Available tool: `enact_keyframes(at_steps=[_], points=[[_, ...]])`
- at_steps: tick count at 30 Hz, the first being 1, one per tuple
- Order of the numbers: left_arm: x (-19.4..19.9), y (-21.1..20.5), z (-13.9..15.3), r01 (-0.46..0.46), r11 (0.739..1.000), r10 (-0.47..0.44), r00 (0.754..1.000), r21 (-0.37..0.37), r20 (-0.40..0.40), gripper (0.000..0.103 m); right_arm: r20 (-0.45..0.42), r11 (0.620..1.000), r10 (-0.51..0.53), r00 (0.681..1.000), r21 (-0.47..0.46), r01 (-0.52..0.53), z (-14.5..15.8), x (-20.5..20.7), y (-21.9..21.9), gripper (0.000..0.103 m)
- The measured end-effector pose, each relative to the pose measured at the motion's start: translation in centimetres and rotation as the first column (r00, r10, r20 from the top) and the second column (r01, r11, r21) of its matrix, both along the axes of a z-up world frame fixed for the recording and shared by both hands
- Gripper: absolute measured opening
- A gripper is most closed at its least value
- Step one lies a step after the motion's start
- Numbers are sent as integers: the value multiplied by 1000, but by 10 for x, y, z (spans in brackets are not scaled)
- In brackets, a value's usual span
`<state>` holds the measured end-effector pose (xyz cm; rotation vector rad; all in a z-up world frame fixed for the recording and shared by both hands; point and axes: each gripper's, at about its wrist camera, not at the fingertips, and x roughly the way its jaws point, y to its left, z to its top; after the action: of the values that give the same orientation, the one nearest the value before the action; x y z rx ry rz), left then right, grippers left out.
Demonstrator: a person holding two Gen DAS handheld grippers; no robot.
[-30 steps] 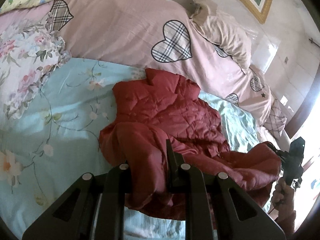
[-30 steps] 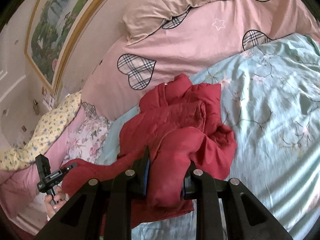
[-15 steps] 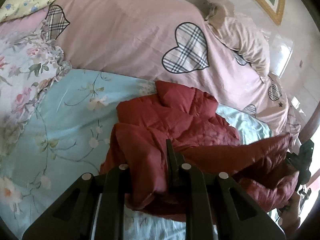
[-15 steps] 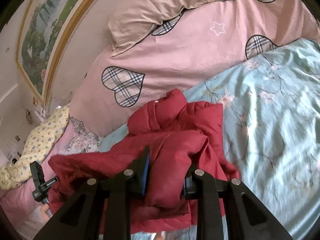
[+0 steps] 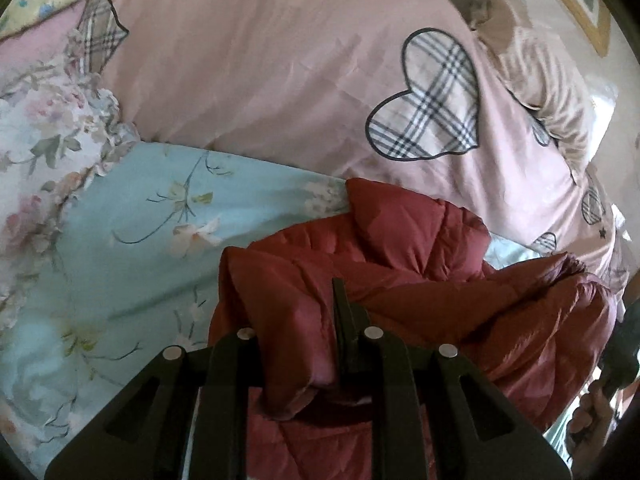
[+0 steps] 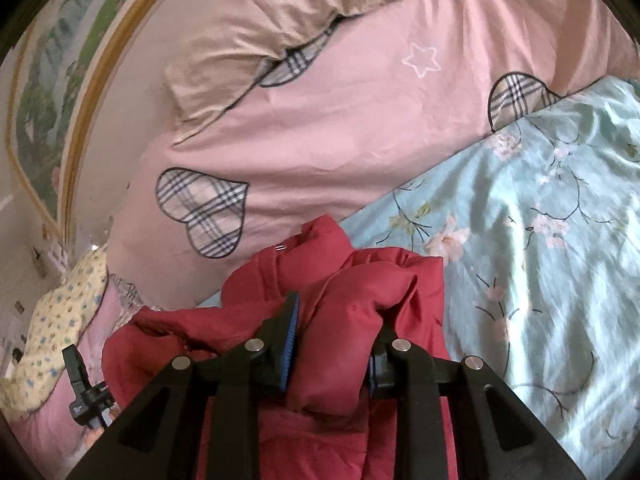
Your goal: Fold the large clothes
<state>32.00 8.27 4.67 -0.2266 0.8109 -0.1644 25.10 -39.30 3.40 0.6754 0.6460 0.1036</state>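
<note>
Left gripper (image 5: 298, 354) is clamped on a thick fold of the red quilted jacket (image 5: 420, 292); cloth fills the gap between the fingers and bulges out above them. Over the last second this view has closed in on the pink heart-print duvet (image 5: 280, 80) at the head of the bed: the big plaid heart sits much larger and nearer now, and the jacket's far edge nearly reaches the duvet. The jacket, which lay spread lower on the light blue floral sheet (image 5: 120, 248), now bunches up as a doubled layer.

Right gripper (image 6: 330, 344) is likewise pinched on a fat roll of the jacket (image 6: 352, 320), red fabric squeezed between the blue-faced pad (image 6: 291, 340) and the other finger. Its grip looks a touch wider than a second ago, but the cloth is plainly still held. Here too the duvet (image 6: 340, 152) and beige pillow (image 6: 260, 40) have grown in frame. The left gripper's body shows at lower left of this view, closer to the jacket's raised edge than before.

Judgement: both hands are carrying the near hem away from the person and over the body of the jacket, so this is a lengthwise fold in progress, roughly halfway over. Next it likely needs laying down and release; the bulky, slippery padding could slide or fold unevenly.
</note>
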Motion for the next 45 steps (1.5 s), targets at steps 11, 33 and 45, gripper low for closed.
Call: enact_keyframes(at_steps=[11,33,45], points=[[57,-12,-20,-10,1000,10,999,14,-36,20,-48,997,-57,997,-51,55,-30,48,-4,25],[137,-20,-60,-56,998,53,988,-14,-147,28,-127,988,-155,980,-38,151,-87,128,-17,27],[25,-17,13,98,995,-98,994,13,42,51,-139,986,-160,977,-74,151,-90,143,-5,31]])
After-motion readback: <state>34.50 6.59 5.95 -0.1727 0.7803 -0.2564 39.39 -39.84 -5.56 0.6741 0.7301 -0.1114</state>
